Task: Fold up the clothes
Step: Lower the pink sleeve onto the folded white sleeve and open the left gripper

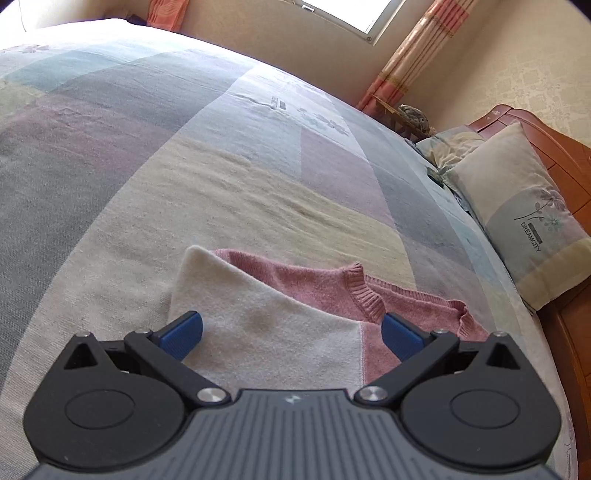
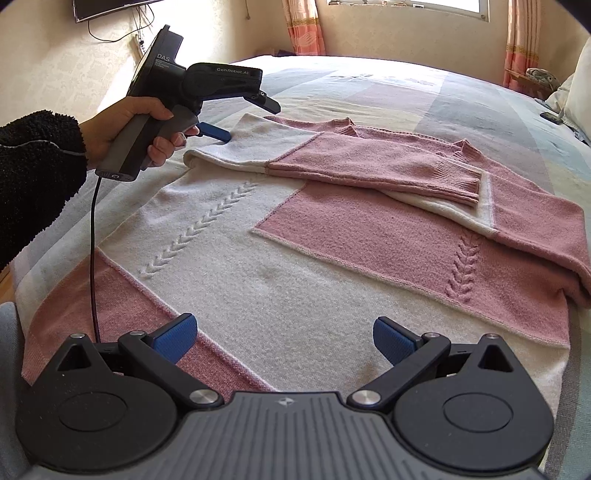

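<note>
We see a pink and white knitted sweater spread flat on the bed, front up, with both sleeves folded across the chest. The upper sleeve lies pink over the white shoulder, its ribbed cuff resting near the right side of the garment. The neckline faces the far end of the bed.

Our left gripper hangs just above the white shoulder corner of the sweater, fingers spread wide, nothing between them; in the right wrist view its lower blue finger sits just beside that corner, and we cannot tell whether it touches the cloth. A hand in a dark fleecy sleeve holds its handle, and a black cable drops from it across the sweater's left edge.

Our right gripper hovers over the hem, its fingers also wide apart and empty, the white hem panel lying between them.

Around the sweater the patchwork bedspread is bare. A pillow leans against the wooden headboard to the right, well apart from the garment, and striped curtains hang beside the window.
</note>
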`<action>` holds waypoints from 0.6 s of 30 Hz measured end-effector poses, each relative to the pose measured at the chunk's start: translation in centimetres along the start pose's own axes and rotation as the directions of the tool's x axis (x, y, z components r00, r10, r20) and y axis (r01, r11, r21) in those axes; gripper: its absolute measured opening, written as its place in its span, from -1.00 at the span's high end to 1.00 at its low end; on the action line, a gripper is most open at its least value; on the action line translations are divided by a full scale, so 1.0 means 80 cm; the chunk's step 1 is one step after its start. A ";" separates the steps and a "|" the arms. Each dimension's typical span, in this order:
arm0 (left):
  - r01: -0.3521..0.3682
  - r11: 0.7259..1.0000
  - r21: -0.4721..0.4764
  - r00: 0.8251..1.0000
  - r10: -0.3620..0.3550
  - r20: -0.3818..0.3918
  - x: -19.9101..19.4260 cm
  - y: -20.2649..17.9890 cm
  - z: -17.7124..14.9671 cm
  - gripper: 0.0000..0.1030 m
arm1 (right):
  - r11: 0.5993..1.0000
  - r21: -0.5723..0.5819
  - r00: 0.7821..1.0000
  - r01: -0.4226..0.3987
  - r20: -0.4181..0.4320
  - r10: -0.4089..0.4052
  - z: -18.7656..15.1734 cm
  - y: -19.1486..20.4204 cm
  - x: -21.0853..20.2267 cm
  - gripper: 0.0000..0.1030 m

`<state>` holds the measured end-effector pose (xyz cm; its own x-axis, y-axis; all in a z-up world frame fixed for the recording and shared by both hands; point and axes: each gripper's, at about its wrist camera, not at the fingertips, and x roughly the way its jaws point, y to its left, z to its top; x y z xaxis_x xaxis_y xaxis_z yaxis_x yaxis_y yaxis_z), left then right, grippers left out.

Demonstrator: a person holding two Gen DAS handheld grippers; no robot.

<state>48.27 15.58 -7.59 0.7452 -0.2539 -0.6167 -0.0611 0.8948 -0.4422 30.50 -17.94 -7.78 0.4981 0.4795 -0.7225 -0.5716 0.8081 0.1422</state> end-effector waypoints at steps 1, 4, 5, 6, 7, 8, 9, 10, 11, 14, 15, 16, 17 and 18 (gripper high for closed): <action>0.004 1.000 0.004 1.000 -0.004 0.006 0.005 -0.001 0.006 -0.99 | 1.000 0.004 1.000 -0.003 0.000 0.003 0.000 -0.001 0.000 -1.00; -0.016 1.000 0.015 1.000 0.016 0.004 0.033 0.003 0.014 -0.99 | 1.000 0.002 1.000 -0.004 -0.008 0.004 0.000 -0.002 0.004 -1.00; -0.042 0.999 0.023 0.999 0.042 0.004 0.042 0.004 0.015 -0.99 | 1.000 -0.001 1.000 -0.004 -0.011 0.004 0.000 -0.003 0.006 -1.00; -0.077 0.996 0.032 0.997 0.077 0.007 0.050 0.006 0.015 -0.99 | 1.000 -0.003 1.000 -0.003 -0.015 0.003 0.000 -0.003 0.008 -1.00; -0.099 0.994 0.043 0.995 0.099 0.004 0.055 0.005 0.015 -0.99 | 1.000 -0.006 1.000 -0.003 -0.019 0.003 0.000 -0.003 0.009 -1.00; -0.107 0.993 0.052 0.994 0.107 -0.002 0.053 0.002 0.015 -0.99 | 1.000 -0.009 1.000 -0.002 -0.022 0.002 0.000 -0.003 0.011 -1.00; -0.112 0.992 0.060 0.994 0.113 -0.006 0.048 -0.001 0.015 -0.99 | 1.000 -0.015 1.000 0.003 -0.024 -0.004 -0.001 -0.003 0.013 -1.00; -0.116 0.990 0.077 0.993 0.117 -0.015 0.041 -0.007 0.015 -0.99 | 1.000 -0.020 1.000 0.009 -0.023 -0.010 -0.002 -0.003 0.013 -1.00; -0.118 0.988 0.098 0.992 0.121 -0.025 0.032 -0.015 0.015 -0.99 | 1.000 -0.018 1.000 0.009 -0.021 -0.009 -0.002 -0.003 0.012 -1.00; -0.132 0.977 0.170 0.989 0.142 -0.044 0.002 -0.040 0.015 -0.99 | 1.000 -0.010 1.000 0.001 -0.014 -0.002 -0.001 -0.004 0.008 -1.00; -0.131 0.972 0.197 0.989 0.143 -0.046 -0.011 -0.050 0.015 -0.99 | 1.000 -0.006 1.000 -0.004 -0.011 0.004 0.000 -0.004 0.006 -1.00; -0.124 0.968 0.218 0.989 0.138 -0.050 -0.024 -0.059 0.015 -0.99 | 1.000 -0.004 1.000 -0.007 -0.008 0.007 0.000 -0.004 0.004 -1.00; -0.126 0.964 0.234 0.988 0.143 -0.055 -0.037 -0.068 0.015 -0.99 | 1.000 -0.006 1.000 -0.003 -0.003 0.003 0.000 -0.003 0.003 -1.00; -0.134 0.960 0.247 0.986 0.154 -0.061 -0.049 -0.078 0.015 -0.99 | 1.000 -0.008 1.000 0.002 0.001 -0.002 0.000 -0.003 0.002 -1.00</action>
<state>46.48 11.42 -1.63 0.6849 -0.1351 -0.7160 0.0055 0.9836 -0.1804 30.69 -18.07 -7.91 0.4999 0.4786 -0.7218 -0.5762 0.8060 0.1354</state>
